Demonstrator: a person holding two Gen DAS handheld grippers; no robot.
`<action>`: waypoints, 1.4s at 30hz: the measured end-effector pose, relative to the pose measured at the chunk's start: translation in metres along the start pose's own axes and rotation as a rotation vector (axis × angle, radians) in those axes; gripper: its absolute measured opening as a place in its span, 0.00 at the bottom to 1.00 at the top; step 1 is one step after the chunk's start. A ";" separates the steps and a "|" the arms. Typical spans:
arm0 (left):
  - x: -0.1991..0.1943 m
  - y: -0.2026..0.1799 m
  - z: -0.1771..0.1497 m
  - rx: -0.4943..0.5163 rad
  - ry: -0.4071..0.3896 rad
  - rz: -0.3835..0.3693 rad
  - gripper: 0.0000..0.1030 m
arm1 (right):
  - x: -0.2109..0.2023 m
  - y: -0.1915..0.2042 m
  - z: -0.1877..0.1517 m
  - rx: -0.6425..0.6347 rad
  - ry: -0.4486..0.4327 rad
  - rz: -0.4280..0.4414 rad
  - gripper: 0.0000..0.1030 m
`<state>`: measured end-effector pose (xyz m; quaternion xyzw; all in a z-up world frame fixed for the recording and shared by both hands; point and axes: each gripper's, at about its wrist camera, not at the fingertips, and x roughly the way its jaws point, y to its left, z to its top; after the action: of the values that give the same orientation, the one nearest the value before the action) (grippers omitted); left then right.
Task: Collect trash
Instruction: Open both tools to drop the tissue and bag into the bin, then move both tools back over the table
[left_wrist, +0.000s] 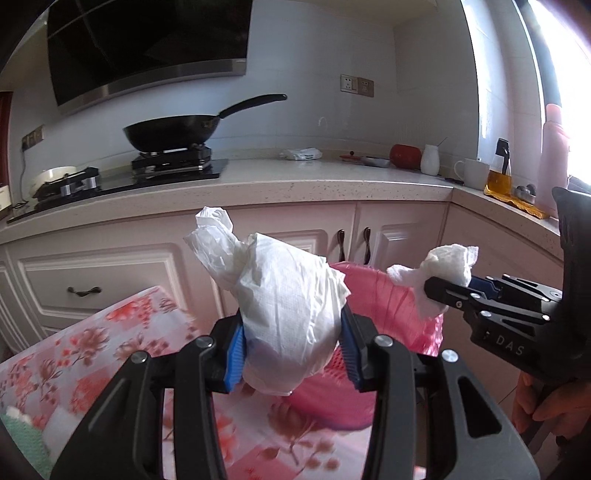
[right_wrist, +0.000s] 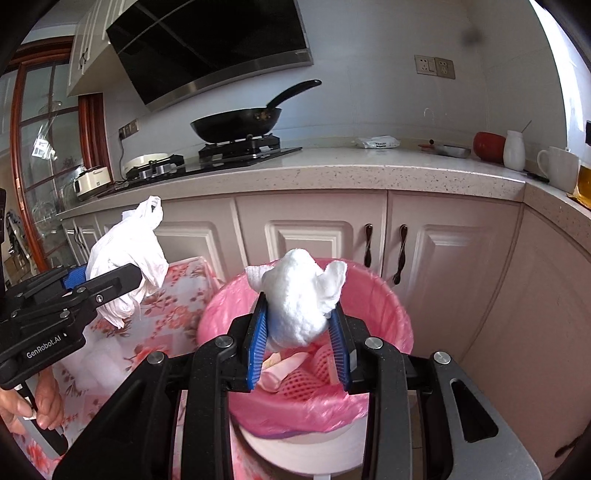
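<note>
A wood-framed glass cabinet (right_wrist: 40, 147) stands at far left, a small white appliance (right_wrist: 92, 182) before it. The speckled pale surface (right_wrist: 332, 173) runs rightward above white cupboards (right_wrist: 310, 236). On it sits a black hob (right_wrist: 207, 158), with a black wok (right_wrist: 236, 125) on the burner at about 11 o'clock under a dark hood (right_wrist: 207, 48). Further right lie a white packet (right_wrist: 378, 142), a red pot (right_wrist: 488, 146), a white jar (right_wrist: 514, 151) and a white mug (right_wrist: 557, 168); sockets (right_wrist: 434, 66) sit on the wall at 1 o'clock.

Lower left is a floral cloth (right_wrist: 177, 306). Over it the left gripper (left_wrist: 293, 350) has its jaws closed on a crumpled white bag (left_wrist: 284, 302). To its right, at 6 o'clock, a bin (right_wrist: 306, 446) with a pink liner (right_wrist: 388, 314) holds pink netting (right_wrist: 306, 380). Above its mouth the right gripper (right_wrist: 299, 339) has its jaws clamped on a white tissue wad (right_wrist: 295, 295). A bright window (left_wrist: 565, 92) fills the far right.
</note>
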<state>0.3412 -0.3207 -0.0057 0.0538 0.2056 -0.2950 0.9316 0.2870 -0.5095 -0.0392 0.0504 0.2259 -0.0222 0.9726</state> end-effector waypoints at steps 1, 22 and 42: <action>0.011 -0.003 0.004 0.003 0.005 -0.017 0.41 | 0.005 -0.004 0.002 0.004 0.005 -0.001 0.31; 0.114 -0.012 -0.010 -0.006 0.109 -0.101 0.57 | 0.059 -0.047 0.002 0.060 0.079 -0.016 0.50; 0.007 0.037 -0.037 -0.041 0.056 0.126 0.95 | -0.012 0.026 -0.021 -0.016 0.006 0.016 0.82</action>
<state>0.3549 -0.2855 -0.0431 0.0559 0.2337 -0.2297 0.9431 0.2685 -0.4811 -0.0503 0.0443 0.2285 -0.0124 0.9725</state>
